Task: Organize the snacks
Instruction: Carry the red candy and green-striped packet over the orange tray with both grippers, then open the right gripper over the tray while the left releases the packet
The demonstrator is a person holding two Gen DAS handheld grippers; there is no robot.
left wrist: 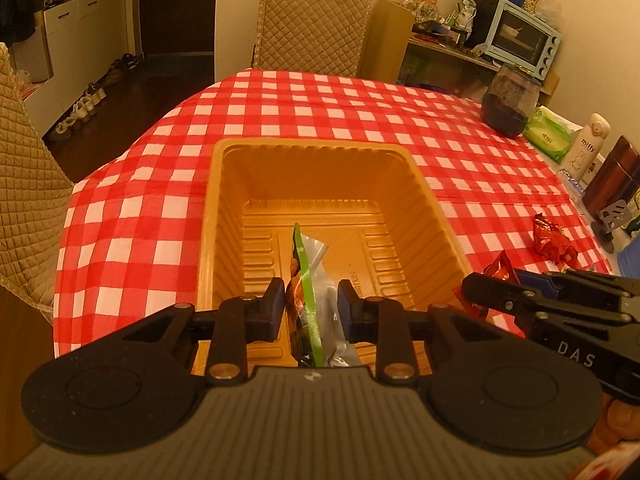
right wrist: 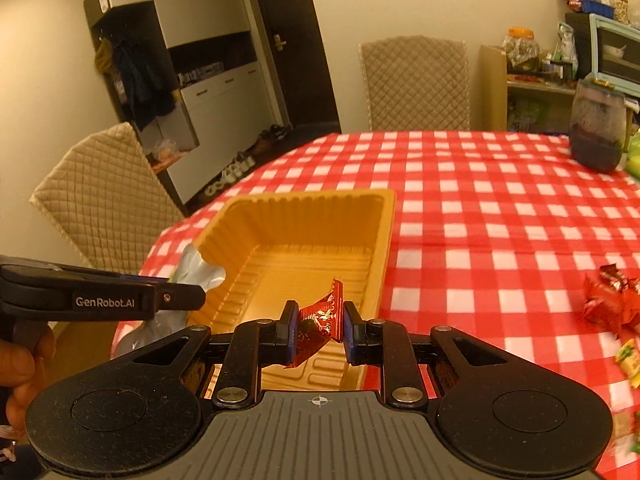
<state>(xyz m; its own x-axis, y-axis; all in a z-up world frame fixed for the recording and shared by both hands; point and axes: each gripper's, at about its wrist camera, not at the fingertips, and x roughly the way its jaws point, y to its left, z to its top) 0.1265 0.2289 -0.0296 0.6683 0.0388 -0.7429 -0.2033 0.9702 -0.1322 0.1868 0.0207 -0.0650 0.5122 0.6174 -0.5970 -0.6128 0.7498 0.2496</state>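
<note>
**Two snacks held over the orange tray**

In the left wrist view, the left gripper (left wrist: 310, 300) sits at the bottom middle of the frame. Its two blue pads squeeze a thin snack packet with a green stripe and a clear plastic side (left wrist: 310, 280). The packet stands on its edge between the pads, over the near end of the deep orange plastic tray (left wrist: 312, 148). The tray fills the middle of the frame and rests on the red and white checked tablecloth (left wrist: 320, 104).

In the right wrist view, the right gripper (right wrist: 319, 330) is at the bottom middle too. It pinches a shiny red foil candy wrapper (right wrist: 322, 316), held above the near part of the tray. The left gripper pokes in from the left edge of that frame, beside the tray's left rim.

More red wrapped candies (left wrist: 554, 236) lie on the cloth at the right edge, well apart from the tray.
</note>
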